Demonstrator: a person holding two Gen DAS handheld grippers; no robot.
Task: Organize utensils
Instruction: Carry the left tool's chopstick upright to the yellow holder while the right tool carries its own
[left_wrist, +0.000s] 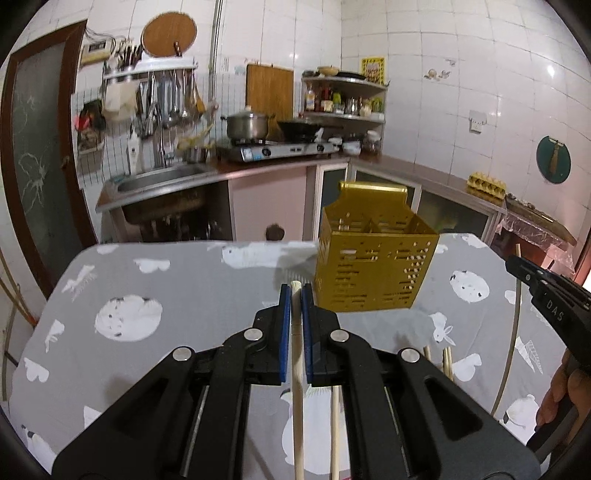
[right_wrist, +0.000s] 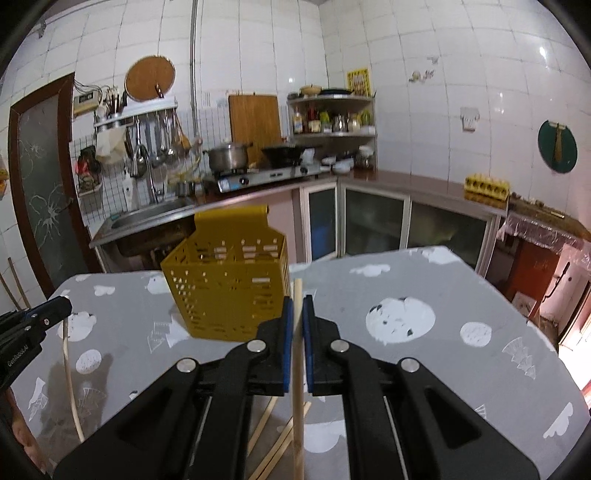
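Observation:
My left gripper (left_wrist: 295, 295) is shut on a pale wooden chopstick (left_wrist: 297, 369) that runs down between its blue pads, its top end poking just above them. The yellow perforated utensil holder (left_wrist: 373, 266) stands upright on the grey printed tablecloth (left_wrist: 166, 280), just ahead and to the right. My right gripper (right_wrist: 297, 306) is likewise shut on a chopstick (right_wrist: 297, 387); the holder (right_wrist: 229, 280) is ahead and to its left. Each gripper shows in the other's view: the right gripper (left_wrist: 517, 264), the left gripper (right_wrist: 61, 306). Loose chopsticks (right_wrist: 266, 424) lie on the cloth below.
More loose chopsticks (left_wrist: 447, 360) lie on the cloth between the grippers. A person's hand (left_wrist: 557, 391) holds the right gripper. Beyond the table's far edge are a sink (left_wrist: 159, 177), a stove (left_wrist: 277, 147) with a pot, and counter cabinets (right_wrist: 406, 221).

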